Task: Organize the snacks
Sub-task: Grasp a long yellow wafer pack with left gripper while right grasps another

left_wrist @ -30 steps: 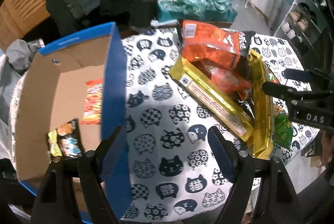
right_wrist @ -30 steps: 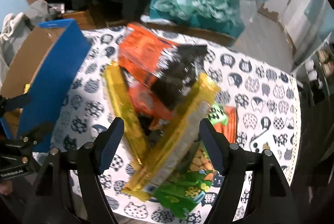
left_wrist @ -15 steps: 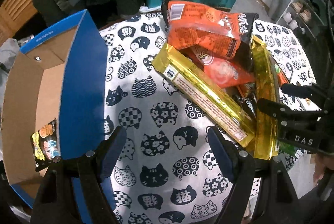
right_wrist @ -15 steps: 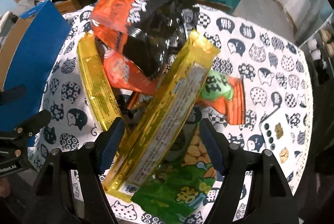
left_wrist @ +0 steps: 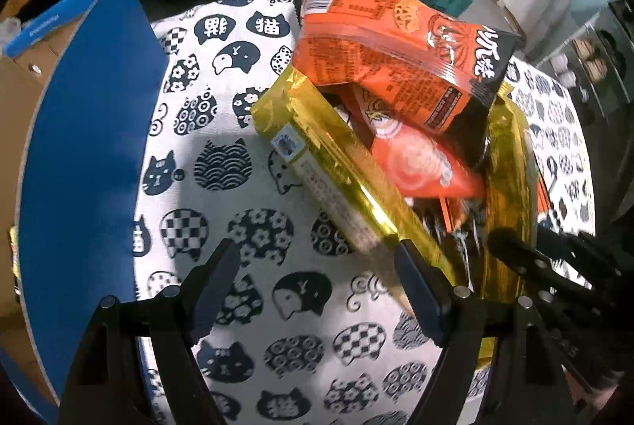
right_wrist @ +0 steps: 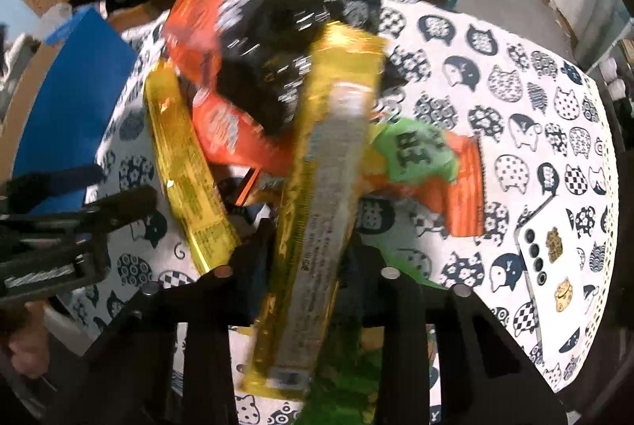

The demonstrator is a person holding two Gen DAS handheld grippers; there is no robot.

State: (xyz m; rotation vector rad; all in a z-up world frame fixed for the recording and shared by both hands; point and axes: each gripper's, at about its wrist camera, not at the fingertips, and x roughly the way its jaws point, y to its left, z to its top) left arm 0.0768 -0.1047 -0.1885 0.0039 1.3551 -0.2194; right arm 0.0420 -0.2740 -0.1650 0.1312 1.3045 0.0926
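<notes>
Right claw point(right_wrist: 307, 258) has just been closing and now pinches the long gold pack point(right_wrist: 325, 195) low on its length; the pack stands steep between the jaws, its top leaning on the orange-black bag point(right_wrist: 245, 40). Left claw point(left_wrist: 317, 282) hangs wide open and empty over the counter point(left_wrist: 245, 211), its right finger just beside the second gold pack point(left_wrist: 337, 179).

Judgement: lift the gripped pack straight up before swinging, since the pile overlaps it. Grip is near one end, so expect droop; go slow.

The blue box point(left_wrist: 83, 155) is probably where it goes, at the left, well apart from the pile. In the way: the left claw itself. A phone point(right_wrist: 554, 266) lies right of the pile; the green bag point(right_wrist: 416, 151) touches the pack.
</notes>
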